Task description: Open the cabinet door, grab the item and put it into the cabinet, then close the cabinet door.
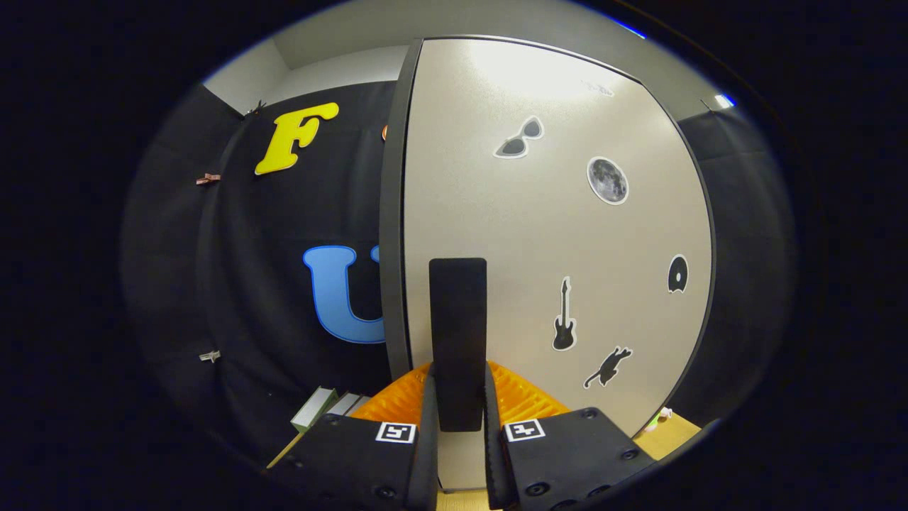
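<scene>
The cabinet door is a pale panel with black stickers on it, among them sunglasses, a moon, a guitar and a cat. It stands upright right in front of me, with a dark edge strip down its left side. A black vertical handle sits low on the door near that edge. My gripper has one finger on each side of the handle's lower part, and both fingers press against it. I cannot tell whether the door is ajar.
Two small pale boxes lie on the wooden table to the left of the cabinet, against the black cloth wall. A small green and pink thing peeks out at the door's lower right corner.
</scene>
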{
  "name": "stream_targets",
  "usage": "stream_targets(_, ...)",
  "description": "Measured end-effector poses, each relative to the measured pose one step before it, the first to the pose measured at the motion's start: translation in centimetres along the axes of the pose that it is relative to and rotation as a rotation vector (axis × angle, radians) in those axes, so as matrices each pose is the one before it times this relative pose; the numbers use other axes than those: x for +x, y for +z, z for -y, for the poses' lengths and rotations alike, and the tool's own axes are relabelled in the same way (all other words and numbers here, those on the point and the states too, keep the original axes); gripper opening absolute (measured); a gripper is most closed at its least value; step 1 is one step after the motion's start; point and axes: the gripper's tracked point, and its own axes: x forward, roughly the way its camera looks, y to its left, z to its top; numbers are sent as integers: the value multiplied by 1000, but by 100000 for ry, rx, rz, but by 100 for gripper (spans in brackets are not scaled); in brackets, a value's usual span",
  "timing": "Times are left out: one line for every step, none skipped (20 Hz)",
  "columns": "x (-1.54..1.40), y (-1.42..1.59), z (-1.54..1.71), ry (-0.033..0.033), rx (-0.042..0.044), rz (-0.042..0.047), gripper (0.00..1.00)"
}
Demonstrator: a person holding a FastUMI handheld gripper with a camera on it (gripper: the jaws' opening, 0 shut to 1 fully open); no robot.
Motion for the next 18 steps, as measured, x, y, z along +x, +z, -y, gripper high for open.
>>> stream_targets(-79,135,-3,-101,232,-308,20)
stream_targets(-211,-28,-25,142,-402,-380,20)
stream_targets(-53,-136,56,308,-542,-226,20)
stream_targets(-299,36,-61,334,-874,190,20)
stream_targets(-172,-7,9,422,-321,516,20)
stream_targets(-209,-27,-10,515,-296,-236,20)
stream_targets(-321,58,47,593,-18,178,20)
stream_targets(-392,0,68,656,150,-400,20)
stream_targets(-672,3,17,726,161,-453,20)
stream_targets(-810,51,118,579,446,-518,20)
stream_targets(-955,8,176,644,602,-417,20)
stream_targets(-924,132,261,490,295,11,20)
stream_targets(-764,-12,343,125,-45,-360,20)
stream_targets(-947,3,296,-122,-182,-413,20)
stream_targets(-897,-42,323,-381,-134,-358,20)
stream_targets(-1003,36,437,-903,-23,-276,20)
stream_targets(-1214,4,638,-1022,202,-223,20)
stream_targets(-1078,18,632,-1136,314,-101,20)
